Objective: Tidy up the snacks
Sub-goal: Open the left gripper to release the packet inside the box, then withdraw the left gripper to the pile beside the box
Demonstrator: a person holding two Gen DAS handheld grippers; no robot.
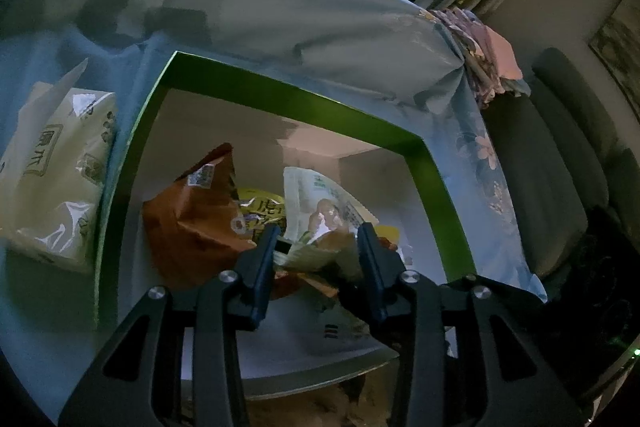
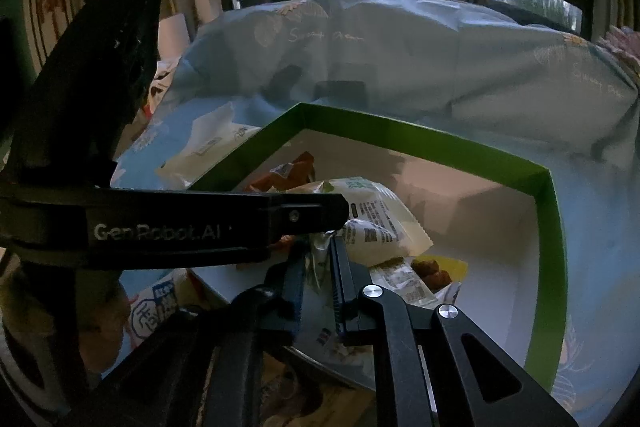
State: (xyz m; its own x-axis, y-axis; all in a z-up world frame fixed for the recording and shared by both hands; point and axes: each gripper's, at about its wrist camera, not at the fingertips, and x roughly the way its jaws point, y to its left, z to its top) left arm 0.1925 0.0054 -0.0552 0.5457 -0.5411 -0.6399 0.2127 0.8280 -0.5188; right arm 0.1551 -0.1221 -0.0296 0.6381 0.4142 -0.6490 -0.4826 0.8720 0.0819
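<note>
Both grippers are down over the green-rimmed, white-lined cardboard box (image 1: 434,163) sitting on the pale blue floral bedsheet (image 1: 280,7), and the snacks are already piled inside it: a crinkled orange foil bag (image 1: 192,223) on the left, a yellow packet (image 1: 262,207) behind it, and the pale green-and-white printed snack packet (image 1: 328,211) leaning in the middle. The left gripper (image 1: 318,241) stands partly parted, its pads either side of that packet's lower edge with slack showing, so it looks let go rather than held. The right gripper (image 2: 318,275) is nearly closed, jaws narrow, pinching a thin flap of that same green-and-white packet (image 2: 372,227). Here's the worry: with one side freed and the other gripped only by a flap, the packet could swing, slip out crooked, or tear at the seam if pulled. The left tool's body crosses close in front of the right one, so a careless lift risks a knock. A cream tissue pack (image 1: 56,167) rests outside the box, well clear.
</note>
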